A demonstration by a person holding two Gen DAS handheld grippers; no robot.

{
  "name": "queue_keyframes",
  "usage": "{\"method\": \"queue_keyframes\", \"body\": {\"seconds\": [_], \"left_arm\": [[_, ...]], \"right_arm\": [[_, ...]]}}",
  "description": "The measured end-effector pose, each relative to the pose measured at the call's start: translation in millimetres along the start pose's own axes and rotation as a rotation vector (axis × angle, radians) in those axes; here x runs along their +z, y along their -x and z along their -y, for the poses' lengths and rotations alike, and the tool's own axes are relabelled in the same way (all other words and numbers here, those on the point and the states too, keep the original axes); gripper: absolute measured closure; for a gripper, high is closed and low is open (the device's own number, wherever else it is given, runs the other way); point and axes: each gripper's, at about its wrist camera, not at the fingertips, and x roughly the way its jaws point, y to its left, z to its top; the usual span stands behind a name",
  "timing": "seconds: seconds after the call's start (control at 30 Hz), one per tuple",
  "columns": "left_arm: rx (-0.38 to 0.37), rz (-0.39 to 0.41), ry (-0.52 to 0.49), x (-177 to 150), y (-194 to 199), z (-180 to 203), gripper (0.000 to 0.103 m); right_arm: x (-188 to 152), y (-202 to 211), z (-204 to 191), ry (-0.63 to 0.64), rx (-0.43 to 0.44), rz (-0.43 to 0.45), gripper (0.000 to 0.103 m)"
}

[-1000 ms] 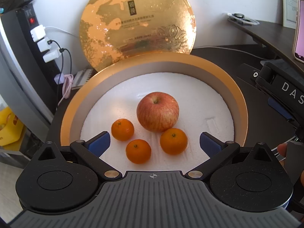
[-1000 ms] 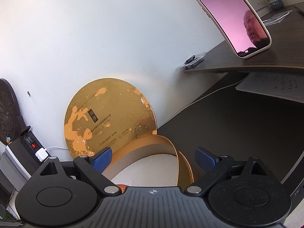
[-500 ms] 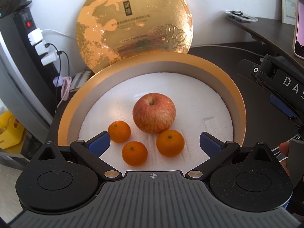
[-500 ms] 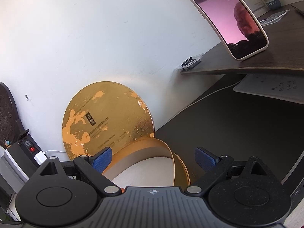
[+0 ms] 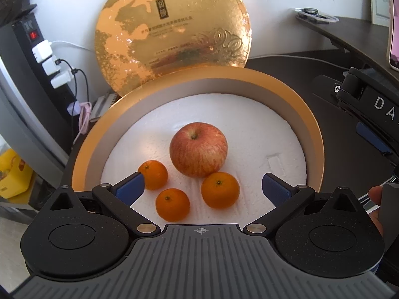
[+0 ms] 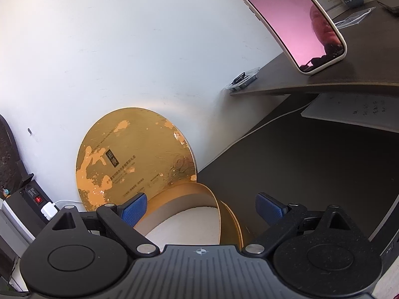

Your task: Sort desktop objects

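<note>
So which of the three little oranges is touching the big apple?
The right-hand orange, the biggest of the three, sits against the apple. The left orange and the front orange lie apart from it.

Black matte left gripper (image 5: 202, 184) with blue ribbed pads (image 5: 131, 186), silver pivot screws, round discs beside a grey ridged body bearing a white crosshair mark. Same build on right gripper (image 6: 201, 206).

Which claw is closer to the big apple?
Left. The left claw hangs open just in front of the apple; the right claw is off to its right, past the box rim.
</note>
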Motion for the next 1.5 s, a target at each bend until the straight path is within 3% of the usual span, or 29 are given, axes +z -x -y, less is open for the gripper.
{"method": "queue_keyframes", "body": {"seconds": [0.63,0.97,1.17,1.37,1.5], "left_arm": [[-0.031,0.0,0.031,-5.7,0.7,-12.4,0.0],[-0.016,0.101,0.149,-17.5,32.6,-82.2,0.0],[-0.011,0.073,0.23,-33.4,35.1,-132.1,0.0],[0.076,0.014,0.197,-45.7,27.3,-147.5,0.0],[0.021,0.012,0.218,-56.7,27.8,-156.4,0.0]], "right_arm": [[-0.2,4.8,-12.1,0.054,-0.002,0.002,0.007],[-11.3,20.1,-64.4,0.225,0.005,-0.024,0.007],[-21.8,29.5,-95.4,0.352,0.005,-0.076,0.007],[-28.6,35.1,-113.2,0.455,-0.026,-0.136,0.007],[-36.7,39.7,-123.5,0.538,-0.043,-0.173,0.007]]}}
